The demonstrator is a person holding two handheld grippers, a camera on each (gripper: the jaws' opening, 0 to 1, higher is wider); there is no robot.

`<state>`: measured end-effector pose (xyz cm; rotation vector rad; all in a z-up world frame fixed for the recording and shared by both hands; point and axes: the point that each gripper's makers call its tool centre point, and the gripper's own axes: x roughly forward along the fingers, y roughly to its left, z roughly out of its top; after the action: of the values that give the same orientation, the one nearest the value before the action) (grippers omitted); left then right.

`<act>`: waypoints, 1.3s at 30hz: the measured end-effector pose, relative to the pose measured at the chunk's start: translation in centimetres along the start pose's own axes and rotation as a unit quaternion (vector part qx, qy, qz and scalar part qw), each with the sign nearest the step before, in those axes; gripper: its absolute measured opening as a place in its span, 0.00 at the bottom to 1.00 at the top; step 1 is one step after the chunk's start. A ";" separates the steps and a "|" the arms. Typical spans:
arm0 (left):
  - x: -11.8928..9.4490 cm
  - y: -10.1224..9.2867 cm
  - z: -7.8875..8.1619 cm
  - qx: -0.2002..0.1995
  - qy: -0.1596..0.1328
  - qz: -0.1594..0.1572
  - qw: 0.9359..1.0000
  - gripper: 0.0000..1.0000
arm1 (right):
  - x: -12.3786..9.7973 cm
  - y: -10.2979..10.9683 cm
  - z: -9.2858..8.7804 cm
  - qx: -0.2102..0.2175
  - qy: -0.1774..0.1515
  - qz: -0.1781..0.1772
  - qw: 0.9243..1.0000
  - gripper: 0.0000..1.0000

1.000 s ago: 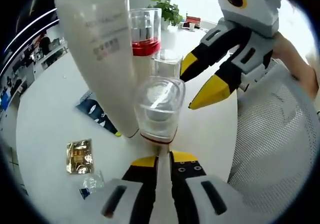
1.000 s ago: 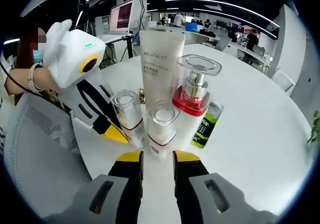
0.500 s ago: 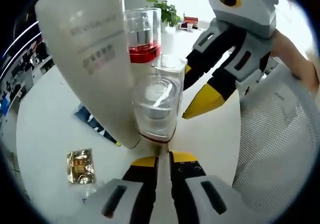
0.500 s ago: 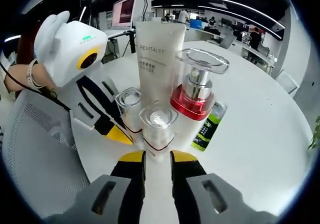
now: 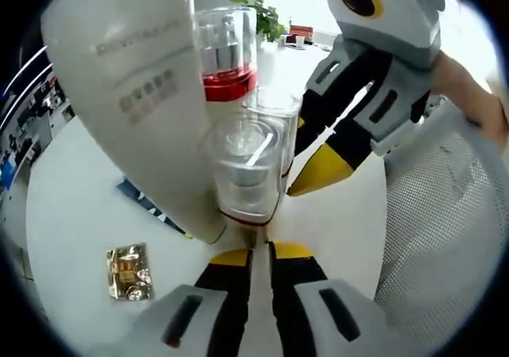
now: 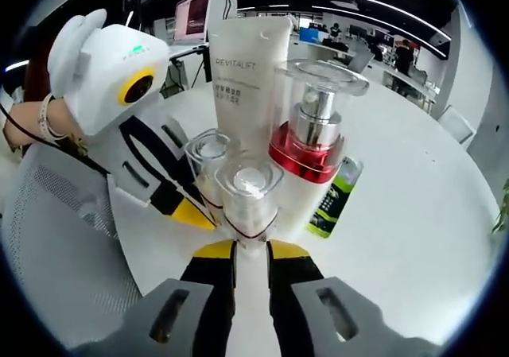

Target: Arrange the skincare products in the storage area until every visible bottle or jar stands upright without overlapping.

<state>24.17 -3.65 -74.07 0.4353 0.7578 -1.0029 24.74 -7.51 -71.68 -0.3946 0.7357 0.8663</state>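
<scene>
Clear-capped small bottles [image 6: 248,202] upright beside white tube [image 6: 245,79], left gripper [image 5: 258,254] closed, right gripper [image 6: 250,250] narrowly apart.

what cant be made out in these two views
- Left gripper view: the white tube runs off the top edge, and its print is blurred.
- Left gripper view: the red-collared pump bottle has its base hidden behind two small clear-capped bottles.
- Right gripper view: the green tube is partly hidden behind the pump bottle, label too small.
- Right gripper view: the right claw hides the nearest bottle's foot, so grip is unclear.
</scene>
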 end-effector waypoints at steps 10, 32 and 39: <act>0.0 0.0 0.0 0.002 0.000 -0.001 1.000 0.07 | 0.2 -0.1 -0.2 0.003 0.003 -0.002 1.000 0.15; 0.3 0.2 0.0 0.002 0.001 0.000 1.000 0.07 | 0.5 -0.3 -0.5 0.010 0.005 -0.005 1.000 0.14; 0.0 0.3 -0.1 -0.002 -0.001 0.001 1.000 0.07 | 0.3 -0.4 -0.5 0.011 0.004 -0.006 1.000 0.16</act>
<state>24.37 -3.43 -74.14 0.4330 0.7574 -0.9991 24.94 -7.87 -72.23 -0.3833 0.7486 0.8451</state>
